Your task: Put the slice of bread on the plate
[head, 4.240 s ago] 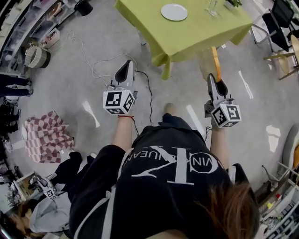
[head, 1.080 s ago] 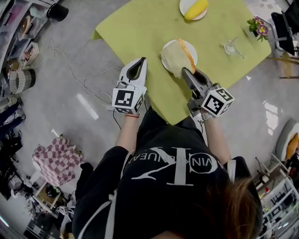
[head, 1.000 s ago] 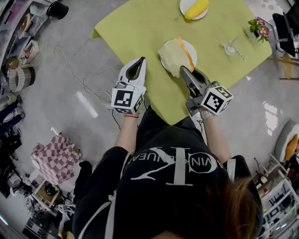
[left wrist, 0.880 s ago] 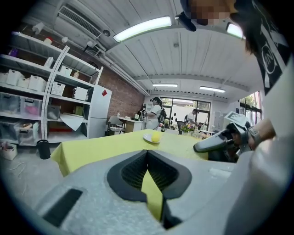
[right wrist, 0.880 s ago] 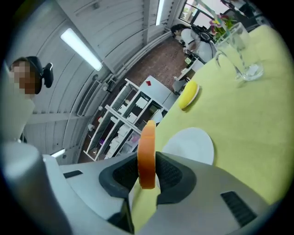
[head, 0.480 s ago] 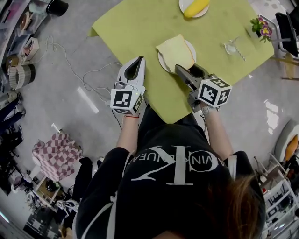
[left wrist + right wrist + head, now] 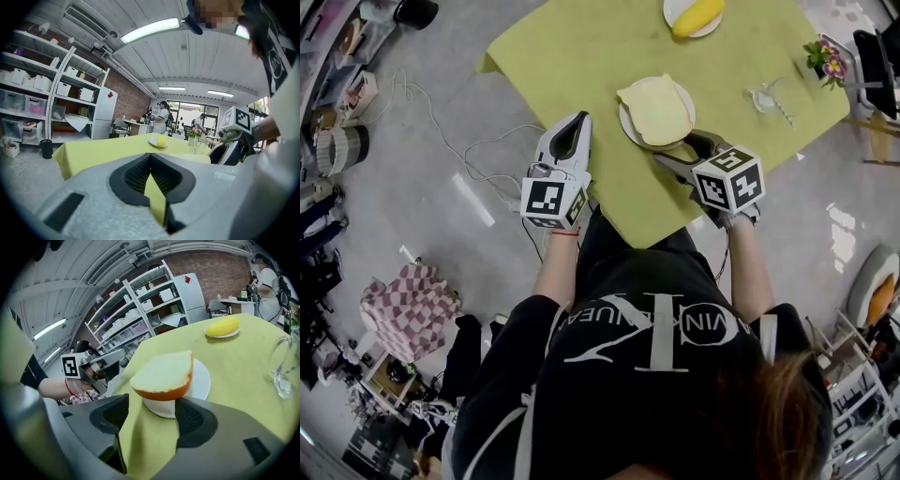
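The slice of bread (image 7: 656, 111) lies on the plate (image 7: 625, 124), so the job looks done. At its five o'clock the right tongs (image 7: 678, 150) are opening, pinching nothing. The left tongs (image 7: 578, 120) sit pressed together at eight o'clock; only backing off remains.

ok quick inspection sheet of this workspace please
surface: green tablecloth, mostly bare
job's things: slice of bread lies on white plate, overhanging its rim
clutter: yellow food on second plate, glass, flowers
grippers: left hand-held gripper shut, empty; right hand-held gripper jaws opening, not pressing the bread
cables: white cable on floor
surroundings: checkered bag, shelving, people at the back
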The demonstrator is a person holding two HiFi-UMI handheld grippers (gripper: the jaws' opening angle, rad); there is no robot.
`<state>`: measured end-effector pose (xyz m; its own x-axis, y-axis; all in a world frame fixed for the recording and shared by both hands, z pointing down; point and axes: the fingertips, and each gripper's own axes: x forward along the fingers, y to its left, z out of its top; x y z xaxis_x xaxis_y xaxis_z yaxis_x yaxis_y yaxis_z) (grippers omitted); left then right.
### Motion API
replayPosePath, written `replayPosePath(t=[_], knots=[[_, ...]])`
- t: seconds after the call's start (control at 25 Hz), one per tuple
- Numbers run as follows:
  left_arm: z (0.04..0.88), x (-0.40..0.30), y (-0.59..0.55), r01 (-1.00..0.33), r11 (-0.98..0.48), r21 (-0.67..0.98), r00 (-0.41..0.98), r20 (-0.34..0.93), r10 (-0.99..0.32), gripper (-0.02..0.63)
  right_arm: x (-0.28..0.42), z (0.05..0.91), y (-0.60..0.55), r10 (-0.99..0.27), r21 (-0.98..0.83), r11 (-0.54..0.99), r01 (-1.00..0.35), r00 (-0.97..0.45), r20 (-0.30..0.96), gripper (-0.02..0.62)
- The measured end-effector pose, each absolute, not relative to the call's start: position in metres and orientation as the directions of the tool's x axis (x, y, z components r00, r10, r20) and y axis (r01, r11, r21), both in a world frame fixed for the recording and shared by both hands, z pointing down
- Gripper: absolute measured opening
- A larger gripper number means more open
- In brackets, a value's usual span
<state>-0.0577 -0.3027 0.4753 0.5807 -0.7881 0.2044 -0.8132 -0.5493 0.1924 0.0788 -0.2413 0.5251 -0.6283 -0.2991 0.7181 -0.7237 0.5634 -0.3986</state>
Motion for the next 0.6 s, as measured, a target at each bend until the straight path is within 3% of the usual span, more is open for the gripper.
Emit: replayPosePath(t=[0.6], knots=[[0.466, -0.056, -0.3, -0.816, -0.549, 0.184, 0.577, 0.18, -0.797, 0.008, 0.1, 0.527, -0.226, -0.301, -0.377, 0.554, -0.743, -0.6, 0.741, 0.307]])
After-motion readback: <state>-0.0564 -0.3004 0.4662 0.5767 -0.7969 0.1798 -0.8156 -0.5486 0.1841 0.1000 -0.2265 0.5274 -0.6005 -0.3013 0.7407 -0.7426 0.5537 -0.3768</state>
